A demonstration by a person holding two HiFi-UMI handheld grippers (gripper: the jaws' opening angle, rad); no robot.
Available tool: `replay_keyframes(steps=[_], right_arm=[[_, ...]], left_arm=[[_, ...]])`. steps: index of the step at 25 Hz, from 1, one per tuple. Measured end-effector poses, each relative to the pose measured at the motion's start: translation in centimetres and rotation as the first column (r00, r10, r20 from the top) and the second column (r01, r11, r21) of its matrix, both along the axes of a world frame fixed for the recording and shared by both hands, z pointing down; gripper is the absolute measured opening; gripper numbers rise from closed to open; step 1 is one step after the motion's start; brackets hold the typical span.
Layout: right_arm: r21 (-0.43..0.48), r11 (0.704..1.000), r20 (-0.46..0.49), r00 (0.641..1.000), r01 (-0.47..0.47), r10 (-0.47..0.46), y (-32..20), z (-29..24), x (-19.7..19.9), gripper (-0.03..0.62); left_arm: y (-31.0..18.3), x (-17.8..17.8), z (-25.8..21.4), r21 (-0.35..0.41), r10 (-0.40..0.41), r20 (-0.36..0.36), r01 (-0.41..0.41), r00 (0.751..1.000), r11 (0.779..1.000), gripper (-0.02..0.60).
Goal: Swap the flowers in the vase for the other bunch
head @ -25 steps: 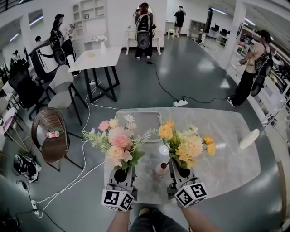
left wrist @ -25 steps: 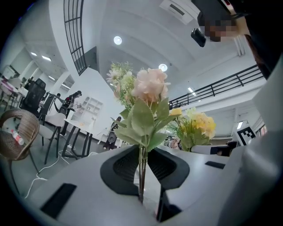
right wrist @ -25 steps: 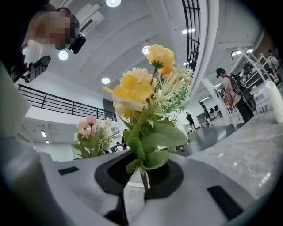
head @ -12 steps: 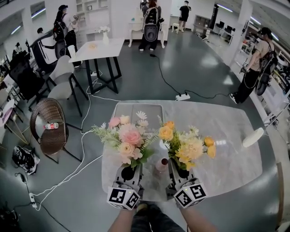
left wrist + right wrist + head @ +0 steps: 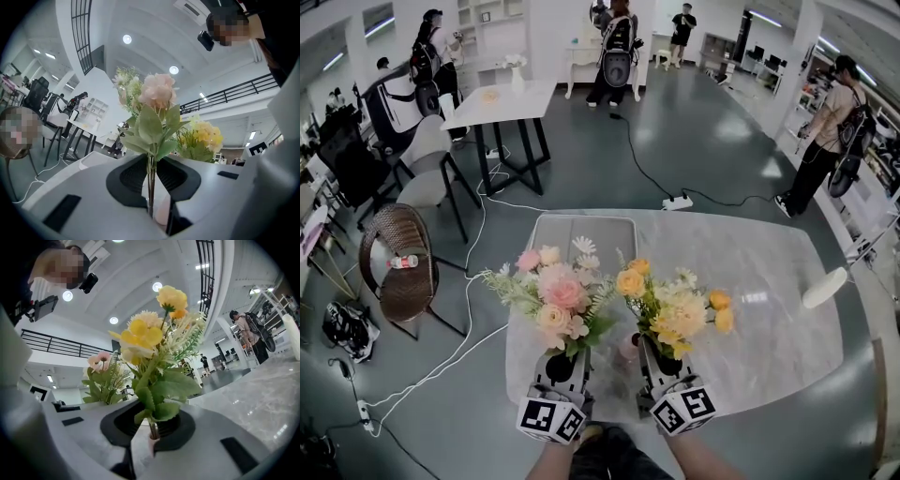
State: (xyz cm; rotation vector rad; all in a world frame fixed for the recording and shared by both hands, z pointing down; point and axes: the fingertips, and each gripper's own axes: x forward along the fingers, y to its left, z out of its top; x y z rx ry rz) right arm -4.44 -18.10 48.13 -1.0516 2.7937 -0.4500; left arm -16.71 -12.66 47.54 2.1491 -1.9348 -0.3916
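My left gripper [image 5: 561, 362] is shut on the green stems of the pink bunch [image 5: 555, 292], which stands upright above its jaws [image 5: 157, 93]. Beside it, my right gripper [image 5: 661, 362] is shut on the stems of the yellow bunch [image 5: 670, 306], also upright [image 5: 150, 333]. A small pale pink vase [image 5: 628, 349] stands on the marble table [image 5: 769, 319] between the two grippers. Its pink body shows low behind the stems in the right gripper view [image 5: 151, 442]. Whether any stems reach into it is hidden.
A grey tray [image 5: 581, 231] lies at the table's far edge and a white oblong object [image 5: 822, 286] at its right edge. A wicker chair [image 5: 398, 267] and floor cables [image 5: 478, 352] are to the left. Several people stand far off.
Both grippers have sunk a little toward the table with their bunches, the right one more. Both grips stay as they were.
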Motion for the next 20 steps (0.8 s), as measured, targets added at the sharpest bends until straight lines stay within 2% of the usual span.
replay_keyframes(steps=[8,20], right_arm=[[-0.003,1.0,-0.017,1.0,0.003,-0.003,-0.3,0.8,-0.3,0.061],[0.019,1.0,-0.106,0.994,0.016,-0.014,-0.1,1.7,-0.4,0.061]], left_arm=[[0.5,-0.3,0.3,-0.012,-0.005,0.005,0.005,1.0,1.0,0.071],[0.6,-0.3,0.9,-0.027,-0.006,-0.011,0.005,1.0,1.0,0.071]])
